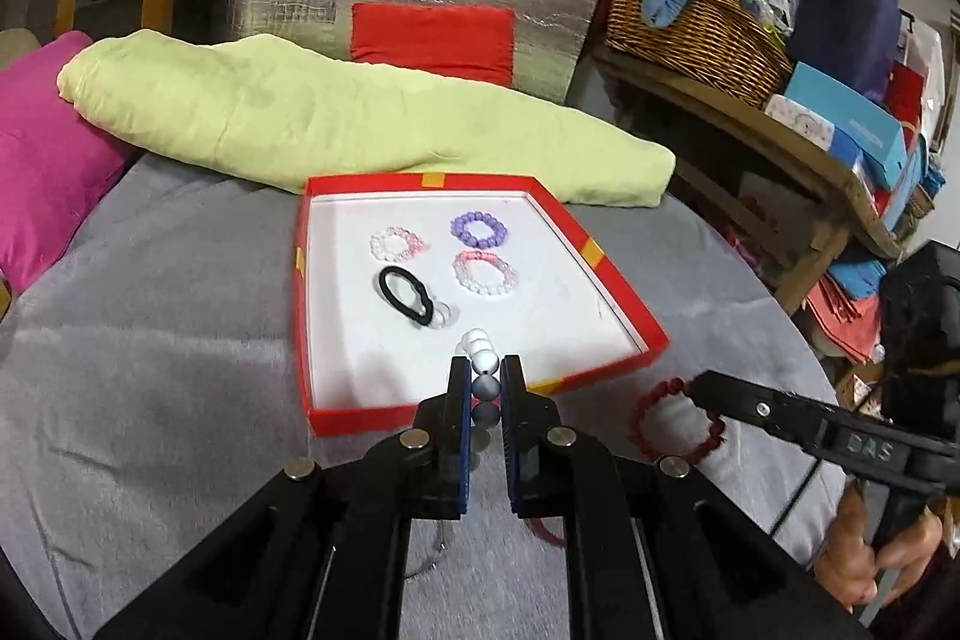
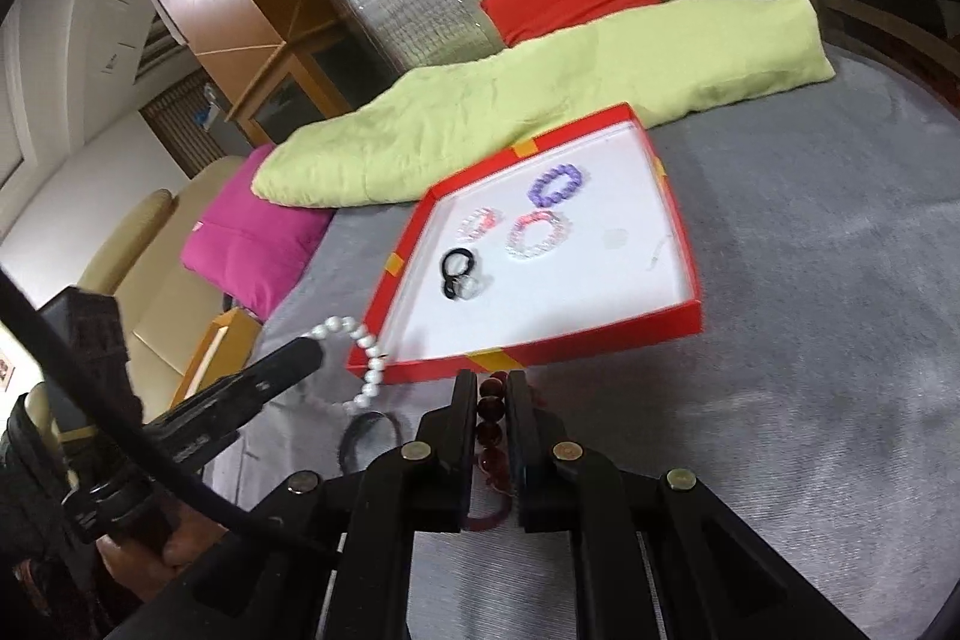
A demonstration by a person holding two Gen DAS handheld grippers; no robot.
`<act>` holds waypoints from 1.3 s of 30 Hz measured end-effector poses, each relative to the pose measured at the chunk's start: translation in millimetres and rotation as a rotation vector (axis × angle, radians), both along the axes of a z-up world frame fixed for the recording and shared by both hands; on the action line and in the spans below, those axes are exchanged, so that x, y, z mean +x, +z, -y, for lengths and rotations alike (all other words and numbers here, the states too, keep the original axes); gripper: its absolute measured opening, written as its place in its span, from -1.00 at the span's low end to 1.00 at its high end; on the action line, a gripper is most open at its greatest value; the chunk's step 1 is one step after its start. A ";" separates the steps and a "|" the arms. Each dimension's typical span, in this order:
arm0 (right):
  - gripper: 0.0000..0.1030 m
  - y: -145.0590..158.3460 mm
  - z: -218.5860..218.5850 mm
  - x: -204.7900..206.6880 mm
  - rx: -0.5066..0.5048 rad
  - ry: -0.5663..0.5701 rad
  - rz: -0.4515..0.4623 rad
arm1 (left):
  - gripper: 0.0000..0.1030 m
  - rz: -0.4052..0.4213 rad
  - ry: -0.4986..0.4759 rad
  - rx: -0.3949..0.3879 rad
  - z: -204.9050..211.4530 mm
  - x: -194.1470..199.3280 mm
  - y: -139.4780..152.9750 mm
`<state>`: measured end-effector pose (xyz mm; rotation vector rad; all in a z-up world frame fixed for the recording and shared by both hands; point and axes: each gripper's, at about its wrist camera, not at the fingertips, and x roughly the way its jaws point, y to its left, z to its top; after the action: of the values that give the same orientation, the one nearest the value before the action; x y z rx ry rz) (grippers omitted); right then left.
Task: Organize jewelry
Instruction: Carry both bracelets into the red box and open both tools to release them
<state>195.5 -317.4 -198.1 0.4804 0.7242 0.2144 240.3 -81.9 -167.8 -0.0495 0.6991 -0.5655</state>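
the white bead bracelet [image 1: 483,364] is pinched between the two fingers of the left gripper [image 1: 485,370], right over the near edge of the red box [image 1: 618,292]. the left camera shows only a short row of beads, white in front and grey further back. the right camera shows more: the white bead bracelet [image 2: 360,358] hangs down as a loop from the left gripper [image 2: 300,355], beside the box's near corner.

the dark red bead bracelet [image 2: 489,421] is squeezed between the fingers of the right gripper [image 2: 487,388], just in front of the red box [image 2: 678,220]. from the left camera the whole ring of the dark red bead bracelet [image 1: 672,418] shows on the grey cloth [image 1: 150,328], with the tip of the right gripper [image 1: 699,388] on it.

inside the box lie a purple bracelet [image 1: 480,229], two pink and clear bracelets [image 1: 485,273] and a black hair tie [image 1: 405,292]. only the right camera shows another dark band [image 2: 366,436] on the cloth. behind the box lies a green pillow [image 1: 336,112].
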 end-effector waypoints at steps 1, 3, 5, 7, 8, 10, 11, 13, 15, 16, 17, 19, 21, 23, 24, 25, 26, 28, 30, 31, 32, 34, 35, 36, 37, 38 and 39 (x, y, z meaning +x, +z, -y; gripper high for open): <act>-0.80 1.1 -1.2 0.2 0.006 0.001 0.006 | -0.81 0.002 0.008 0.000 0.2 2.0 0.0; -0.80 2.7 -2.7 -0.2 0.013 0.003 0.010 | -0.81 0.002 0.023 -0.006 -1.7 5.9 0.8; -0.80 4.1 -4.3 1.1 0.018 0.002 0.017 | -0.81 0.005 0.034 -0.011 -2.9 9.2 1.8; -0.80 5.9 -3.6 2.5 0.026 0.002 0.025 | -0.81 0.010 0.043 -0.013 -2.1 12.3 2.4; -0.80 8.0 -3.6 3.7 0.030 -0.001 0.035 | -0.81 0.015 0.045 -0.012 -0.8 14.5 2.9; -0.80 12.3 -2.9 5.7 0.037 -0.008 0.053 | -0.81 0.026 0.049 -0.009 2.4 18.6 3.7; -0.80 14.4 -2.4 7.7 0.040 -0.014 0.061 | -0.81 0.032 0.053 -0.011 4.3 21.8 3.8; -0.80 17.1 -1.8 12.8 0.044 -0.028 0.072 | -0.81 0.028 0.060 -0.018 6.8 27.6 3.0; -0.80 19.1 -1.0 19.5 0.053 -0.041 0.080 | -0.81 0.022 0.068 -0.019 9.4 32.7 0.9; -0.80 19.9 -0.8 23.7 0.056 -0.048 0.086 | -0.81 0.020 0.072 -0.019 11.5 35.5 -0.7; -0.80 20.3 -0.8 28.3 0.057 -0.052 0.091 | -0.81 0.018 0.072 -0.019 13.3 37.2 -1.4; -0.80 19.3 -1.1 37.6 0.055 -0.063 0.094 | -0.81 0.015 0.071 -0.023 17.3 42.3 -4.4; -0.80 14.8 -1.3 46.6 0.057 -0.075 0.081 | -0.81 0.011 0.068 -0.023 20.7 45.9 -7.4; -0.80 6.1 -0.5 59.0 0.084 -0.090 0.048 | -0.81 0.003 0.066 -0.018 23.7 48.5 -10.1; -0.80 2.9 0.2 62.8 0.096 -0.093 0.037 | -0.81 -0.002 0.065 -0.018 24.4 49.6 -11.3; -0.80 -1.7 0.4 68.1 0.116 -0.097 0.021 | -0.81 -0.006 0.065 -0.017 24.8 50.4 -12.5; -0.80 -5.5 0.6 72.5 0.134 -0.099 0.009 | -0.81 -0.010 0.064 -0.012 25.3 51.0 -13.6; -0.80 -10.8 0.7 79.5 0.169 -0.095 -0.004 | -0.81 -0.012 0.064 0.002 26.1 51.8 -15.3; -0.80 -15.3 -0.1 86.6 0.196 -0.093 -0.015 | -0.81 -0.018 0.065 0.008 25.6 52.9 -17.2; -0.80 -17.3 -0.8 90.4 0.204 -0.092 -0.018 | -0.81 -0.021 0.066 0.012 25.5 53.3 -18.3; -0.80 -19.1 -1.7 94.1 0.207 -0.091 -0.021 | -0.81 -0.022 0.067 0.016 25.6 54.0 -19.1; -0.80 -23.0 -2.7 99.7 0.220 -0.088 -0.029 | -0.81 -0.026 0.070 0.030 26.2 55.7 -21.5; -0.80 -25.6 -2.3 101.3 0.231 -0.090 -0.035 | -0.81 -0.032 0.071 0.038 27.0 56.7 -23.3; -0.80 -27.3 -1.8 102.6 0.240 -0.092 -0.040 | -0.81 -0.036 0.071 0.045 28.0 57.6 -25.0; -0.80 -29.8 -0.9 103.8 0.254 -0.092 -0.049 | -0.81 -0.038 0.071 0.051 28.9 58.0 -26.3; -0.80 -31.0 0.0 103.8 0.263 -0.091 -0.053 | -0.81 -0.040 0.072 0.058 30.1 58.4 -27.5; -0.80 -31.7 0.8 103.7 0.268 -0.093 -0.056 | -0.81 -0.043 0.071 0.061 31.0 58.8 -28.5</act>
<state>299.1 -318.2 -229.8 0.7762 0.7293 0.2130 299.2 -112.9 -196.3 -0.0295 0.7537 -0.4762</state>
